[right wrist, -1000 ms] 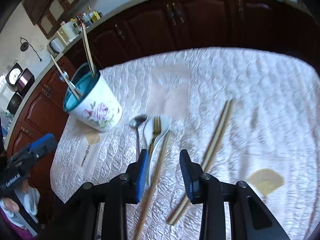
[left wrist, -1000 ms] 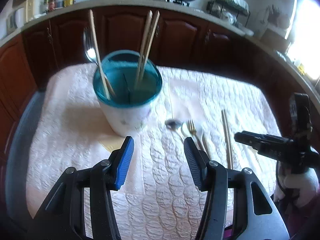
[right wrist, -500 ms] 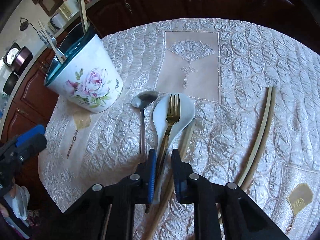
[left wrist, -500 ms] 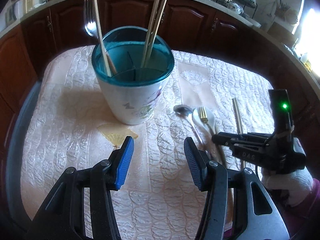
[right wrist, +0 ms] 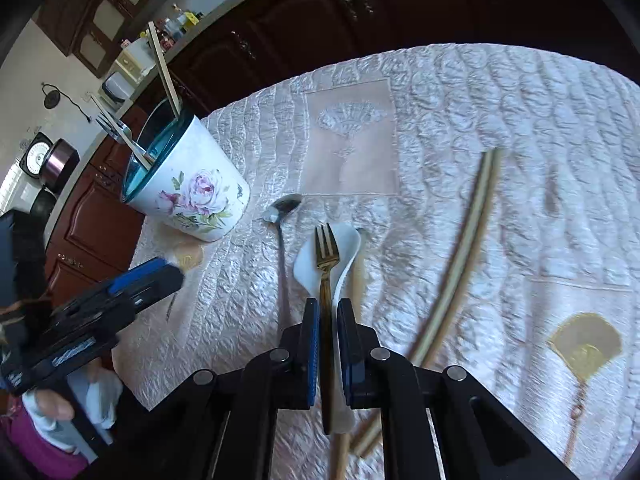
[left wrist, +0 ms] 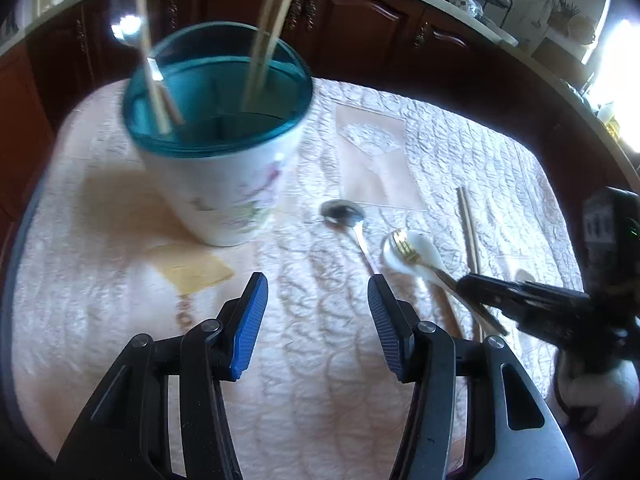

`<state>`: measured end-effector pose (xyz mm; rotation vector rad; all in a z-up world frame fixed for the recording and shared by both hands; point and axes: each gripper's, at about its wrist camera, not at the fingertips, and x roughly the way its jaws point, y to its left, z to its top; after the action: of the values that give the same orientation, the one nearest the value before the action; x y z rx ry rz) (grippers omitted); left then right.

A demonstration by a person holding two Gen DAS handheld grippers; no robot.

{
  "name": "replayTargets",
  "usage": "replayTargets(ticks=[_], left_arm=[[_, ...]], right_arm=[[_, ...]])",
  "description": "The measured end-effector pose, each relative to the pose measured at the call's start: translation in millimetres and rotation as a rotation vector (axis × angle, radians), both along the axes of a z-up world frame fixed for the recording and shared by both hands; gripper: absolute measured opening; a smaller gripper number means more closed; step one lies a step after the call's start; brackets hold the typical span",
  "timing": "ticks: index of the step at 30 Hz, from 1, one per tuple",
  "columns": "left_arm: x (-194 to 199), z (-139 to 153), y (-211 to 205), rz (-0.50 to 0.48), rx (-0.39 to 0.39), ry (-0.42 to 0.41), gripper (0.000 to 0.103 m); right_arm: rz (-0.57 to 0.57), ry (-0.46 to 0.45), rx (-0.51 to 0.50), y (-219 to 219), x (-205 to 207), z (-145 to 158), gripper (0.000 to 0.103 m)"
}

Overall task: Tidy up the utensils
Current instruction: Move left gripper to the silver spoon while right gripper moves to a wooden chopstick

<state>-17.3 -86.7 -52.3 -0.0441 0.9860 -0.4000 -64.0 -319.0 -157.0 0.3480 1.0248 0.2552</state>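
Right gripper [right wrist: 328, 344] pinched on handles of gold fork [right wrist: 326, 256] and white ceramic spoon [right wrist: 344, 240]; blue pads [right wrist: 313, 344] nearly together, both handles running between them. Fork tines resting in bowl of white spoon, pointing away from camera. In left wrist view, spoon bowl and fork head look raised off cloth, tilted up from gripper tip; contact with cloth under handle end cannot tell.

Left gripper [left wrist: 316, 312] spread wide, nothing between pads, hovering over quilted tablecloth [left wrist: 320, 400], aimed toward holder. Also seen at left edge of right wrist view.

Just left of fork: steel spoon [right wrist: 282, 236] flat on cloth, bowl toward holder. Just right of white spoon: single wooden chopstick [right wrist: 356, 276], lying parallel, touching or nearly touching spoon handle. Further right: pair of chopsticks [right wrist: 468, 248] side by side on cloth, apart from the rest.

Utensil holder [right wrist: 192, 188]: white, rose print, teal interior and rim, upright on cloth, left of and beyond loose cutlery. Internal dividers visible from left wrist view. Contents: chopstick pair [left wrist: 268, 36] in far compartment, leaning; one more chopstick [left wrist: 150, 60] plus a steel spoon and fork in left compartment. Left view motion-blurred, exact compartment for spoon/fork unclear.

Dark wood cabinets [right wrist: 360, 8] and countertop behind table
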Motion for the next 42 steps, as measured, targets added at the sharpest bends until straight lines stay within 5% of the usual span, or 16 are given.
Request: replayTargets(ticks=[9, 15, 23, 26, 31, 32, 33, 42], left_arm=[[28.0, -26.6, -41.5, -0.001, 0.034, 0.042, 0.052], [48.3, -42.0, -62.3, 0.022, 0.076, 0.055, 0.052], [69.7, -52.8, -77.1, 0.042, 0.079, 0.074, 0.05], [74.9, -54.0, -77.2, 0.044, 0.073, 0.075, 0.035], [78.4, -53.6, -75.8, 0.024, 0.046, 0.072, 0.034], [77.1, -53.5, -75.0, 0.019, 0.043, 0.073, 0.026], [74.4, -53.3, -71.8, 0.011, 0.039, 0.078, 0.004], [55.8, -51.5, -48.2, -0.021, 0.0, 0.113, 0.003]], right_arm=[[-0.031, -0.002, 0.044, -23.0, -31.2, 2.7, 0.009], [0.08, 0.039, 0.07, -15.6, -33.2, 0.1, 0.008], [-0.023, 0.025, 0.01, -39.5, -0.2, 1.6, 0.01], [-0.026, 0.042, -0.025, -38.4, 22.3, -7.5, 0.01], [0.029, 0.082, -0.047, -24.8, 52.3, -17.5, 0.01], [0.044, 0.093, -0.061, -22.0, 55.3, -19.5, 0.01], [0.058, 0.107, -0.068, -18.7, 57.9, -21.6, 0.01], [0.097, 0.132, -0.089, -2.3, 73.4, -31.7, 0.011]])
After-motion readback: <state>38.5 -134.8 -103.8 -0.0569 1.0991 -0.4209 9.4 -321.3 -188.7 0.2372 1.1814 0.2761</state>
